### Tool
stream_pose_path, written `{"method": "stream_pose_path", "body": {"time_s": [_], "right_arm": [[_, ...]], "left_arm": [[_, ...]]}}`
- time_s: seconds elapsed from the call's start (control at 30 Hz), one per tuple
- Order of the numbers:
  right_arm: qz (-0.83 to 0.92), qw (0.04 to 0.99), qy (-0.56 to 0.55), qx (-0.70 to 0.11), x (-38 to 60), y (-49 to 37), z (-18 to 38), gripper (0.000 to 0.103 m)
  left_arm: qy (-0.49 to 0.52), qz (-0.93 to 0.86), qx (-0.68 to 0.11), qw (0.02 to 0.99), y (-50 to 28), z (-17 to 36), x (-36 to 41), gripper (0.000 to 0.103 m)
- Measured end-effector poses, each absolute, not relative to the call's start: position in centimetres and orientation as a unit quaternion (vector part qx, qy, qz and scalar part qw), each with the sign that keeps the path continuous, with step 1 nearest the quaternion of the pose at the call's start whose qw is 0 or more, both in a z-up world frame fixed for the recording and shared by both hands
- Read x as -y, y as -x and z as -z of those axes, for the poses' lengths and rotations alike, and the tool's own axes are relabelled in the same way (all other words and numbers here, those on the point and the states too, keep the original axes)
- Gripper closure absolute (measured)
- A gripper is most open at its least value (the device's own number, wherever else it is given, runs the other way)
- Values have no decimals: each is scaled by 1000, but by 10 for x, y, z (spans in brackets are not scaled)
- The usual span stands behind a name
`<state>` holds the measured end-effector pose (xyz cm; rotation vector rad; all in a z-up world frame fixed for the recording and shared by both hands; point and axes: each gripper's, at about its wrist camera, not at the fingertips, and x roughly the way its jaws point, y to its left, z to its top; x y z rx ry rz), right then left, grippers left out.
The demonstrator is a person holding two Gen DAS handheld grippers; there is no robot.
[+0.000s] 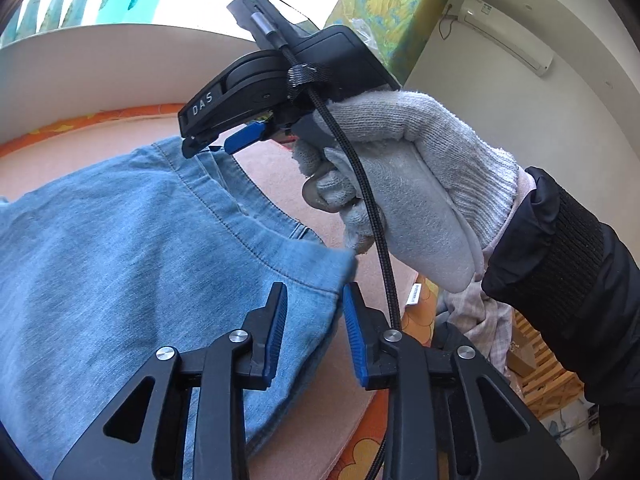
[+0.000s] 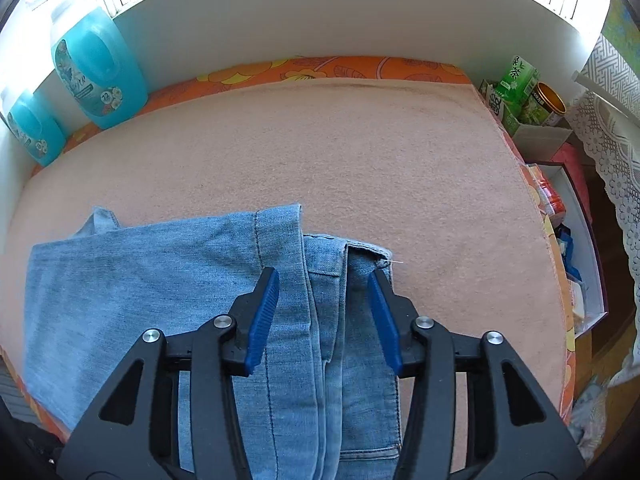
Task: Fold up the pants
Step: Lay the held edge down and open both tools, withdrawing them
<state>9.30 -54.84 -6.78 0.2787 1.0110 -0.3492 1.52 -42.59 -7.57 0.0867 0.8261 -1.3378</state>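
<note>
1. Pants (image 2: 168, 296) lie folded on the pink blanket (image 2: 320, 152) — right gripper (image 2: 325, 280) hovers above them, jaws apart, gripping nothing.
2. Left gripper (image 1: 316, 296) is also parted — the denim corner lies loose between its pads.
3. Blue bottles (image 2: 96, 68) stand behind.

A pink blanket (image 2: 360, 152) covers the orange flowered tabletop (image 2: 320, 68) — folded blue jeans (image 2: 140, 280) lie on it (two turquoise bottles (image 2: 96, 68) stand at its edge).

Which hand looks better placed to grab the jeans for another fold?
Probably the right: its fingers stand open directly over the jeans' stacked hem edges, while the left gripper sits at a corner.
</note>
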Motion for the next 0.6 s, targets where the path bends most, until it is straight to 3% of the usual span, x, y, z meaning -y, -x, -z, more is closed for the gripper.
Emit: {"method": "stream_pose_path", "body": {"time_s": [0.07, 0.3, 0.6], "right_arm": [[169, 857, -141, -466, 549, -82, 60, 55], [162, 881, -154, -416, 531, -52, 31, 55], [100, 913, -146, -369, 450, -33, 9, 53]], "left_arm": [[-37, 599, -373, 707, -14, 71, 422, 63], [-33, 601, -355, 716, -2, 45, 394, 59], [-3, 570, -315, 759, -3, 16, 295, 51]]}}
